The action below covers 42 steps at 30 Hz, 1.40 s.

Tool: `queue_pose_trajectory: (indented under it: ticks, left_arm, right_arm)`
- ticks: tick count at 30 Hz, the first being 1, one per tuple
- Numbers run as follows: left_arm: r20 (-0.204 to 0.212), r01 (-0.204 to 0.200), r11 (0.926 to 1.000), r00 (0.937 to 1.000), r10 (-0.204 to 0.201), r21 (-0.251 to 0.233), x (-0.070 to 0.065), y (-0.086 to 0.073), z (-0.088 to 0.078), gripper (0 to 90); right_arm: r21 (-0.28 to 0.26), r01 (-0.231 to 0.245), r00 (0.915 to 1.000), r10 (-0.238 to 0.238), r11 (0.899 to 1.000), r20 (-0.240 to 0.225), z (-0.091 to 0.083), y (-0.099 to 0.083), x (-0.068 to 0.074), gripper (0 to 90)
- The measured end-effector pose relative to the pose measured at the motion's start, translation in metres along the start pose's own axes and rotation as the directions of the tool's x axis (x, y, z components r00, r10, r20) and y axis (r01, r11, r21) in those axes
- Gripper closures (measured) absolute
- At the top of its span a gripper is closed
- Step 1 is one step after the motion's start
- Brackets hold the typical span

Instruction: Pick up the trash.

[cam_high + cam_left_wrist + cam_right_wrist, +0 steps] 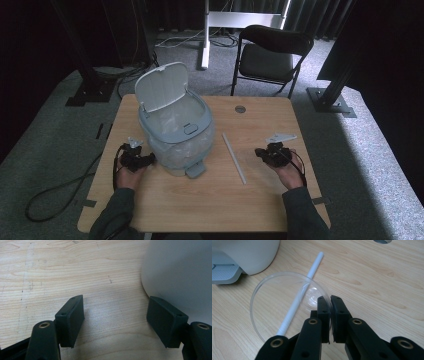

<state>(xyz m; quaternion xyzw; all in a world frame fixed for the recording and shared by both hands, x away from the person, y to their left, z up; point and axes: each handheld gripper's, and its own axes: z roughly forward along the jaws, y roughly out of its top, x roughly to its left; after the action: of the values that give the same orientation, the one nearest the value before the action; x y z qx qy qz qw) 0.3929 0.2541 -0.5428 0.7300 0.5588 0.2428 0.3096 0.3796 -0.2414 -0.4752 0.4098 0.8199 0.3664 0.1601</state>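
straw lies on table, right of bin.

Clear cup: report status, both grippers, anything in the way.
Right gripper shut on clear cup rim. Left gripper open beside bin. White straw lies behind cup.

On the light wooden table we see a grey bin with its lid raised, a white straw lying right of it, and a clear cup.
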Motion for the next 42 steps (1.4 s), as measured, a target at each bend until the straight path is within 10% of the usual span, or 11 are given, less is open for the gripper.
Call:
queue_pose_trajectory:
  ticks: [42]
  left_arm:
    - [0.0, 0.0, 1.0, 1.0, 0.0, 0.001, 0.0, 0.0, 0.0, 30.4]
  right_arm:
    - [-0.076, 0.019, 0.9996, -0.018, 0.997, 0.021, -0.015, 0.023, 0.005, 85.9]
